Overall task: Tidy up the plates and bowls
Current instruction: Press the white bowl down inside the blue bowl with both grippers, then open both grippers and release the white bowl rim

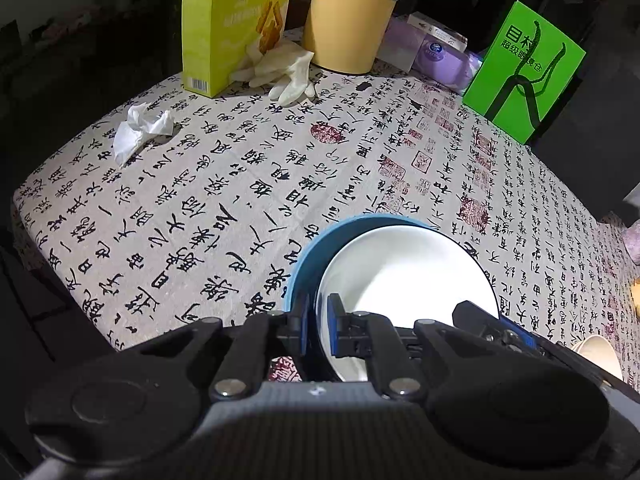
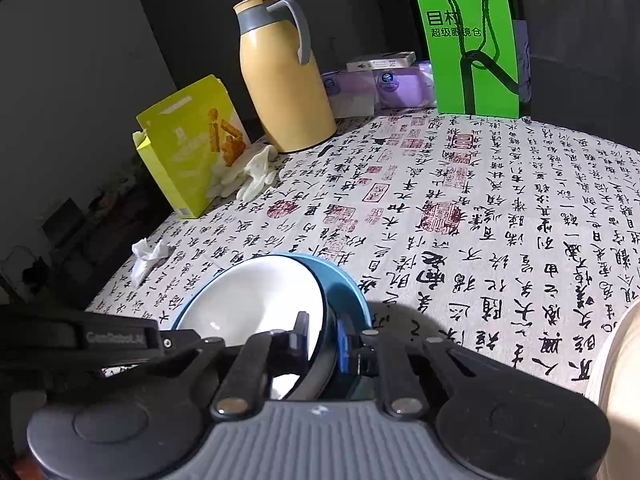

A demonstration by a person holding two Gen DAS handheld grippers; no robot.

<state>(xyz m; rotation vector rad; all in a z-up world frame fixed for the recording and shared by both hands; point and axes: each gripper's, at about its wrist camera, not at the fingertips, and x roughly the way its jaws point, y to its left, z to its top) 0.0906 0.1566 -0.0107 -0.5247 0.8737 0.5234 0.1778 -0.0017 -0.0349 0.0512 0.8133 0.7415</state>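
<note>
A white bowl [image 1: 400,272] [image 2: 252,296] with a dark outer rim sits tilted inside a blue bowl [image 1: 316,248] [image 2: 346,292] on the calligraphy-print tablecloth [image 2: 480,216]. My left gripper [image 1: 319,322] is shut on the white bowl's near rim, one pad inside and one outside. My right gripper [image 2: 322,340] straddles the opposite side of the same rim. Its left finger [image 2: 302,334] is inside the bowl and its blue pad [image 2: 342,344] stands between the two bowls. The rim looks loose between those pads.
At the far side stand a yellow thermos jug [image 2: 280,88], a yellow-green snack box [image 2: 192,148], pale gloves [image 2: 252,176], purple tissue packs [image 2: 384,84] and a green bag [image 2: 472,52]. A crumpled tissue [image 2: 148,256] lies near the left edge. A cream dish [image 1: 600,352] sits at the near right.
</note>
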